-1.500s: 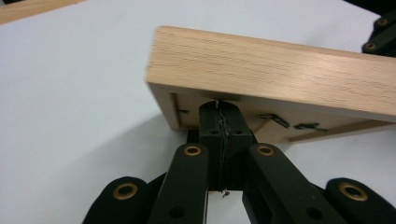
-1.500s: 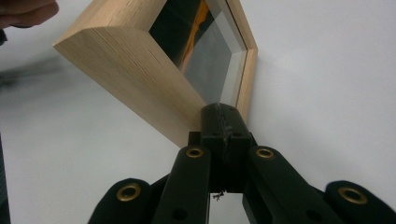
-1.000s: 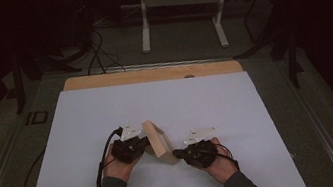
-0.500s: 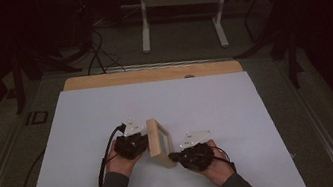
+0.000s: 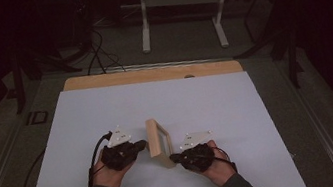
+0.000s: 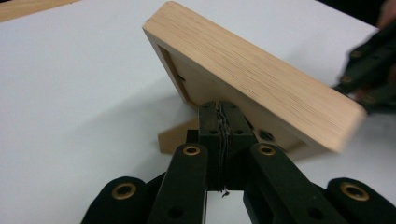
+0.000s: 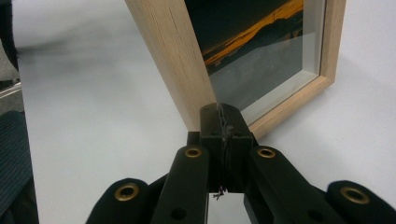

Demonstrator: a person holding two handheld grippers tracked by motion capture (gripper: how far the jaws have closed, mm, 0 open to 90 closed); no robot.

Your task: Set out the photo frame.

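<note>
Since a second ago the picture frame (image 5: pixel 159 142) stands more upright on the counter (image 5: pixel 82 117); both tools, left (image 5: pixel 140 145) and right (image 5: pixel 174 158), pressed together empty, nudge it to stand

The small pale wooden picture frame (image 6: pixel 261 88) is unpainted light wood with a fine straight grain and a matt, smooth-sanded finish, and its front pane (image 7: pixel 271 74) is glossy and clear over a dark print with orange streaks. The flat white sheet covering the bench (image 5: pixel 106 108) looks smooth and matt, like paper or laminate, with a strip of bare light-brown wood (image 5: pixel 151 74) at its far edge. The black fingers (image 6: pixel 210 126) of both grippers look like matt hard plastic, set with shiny brass-coloured metal rivets (image 6: pixel 192 150).
</note>
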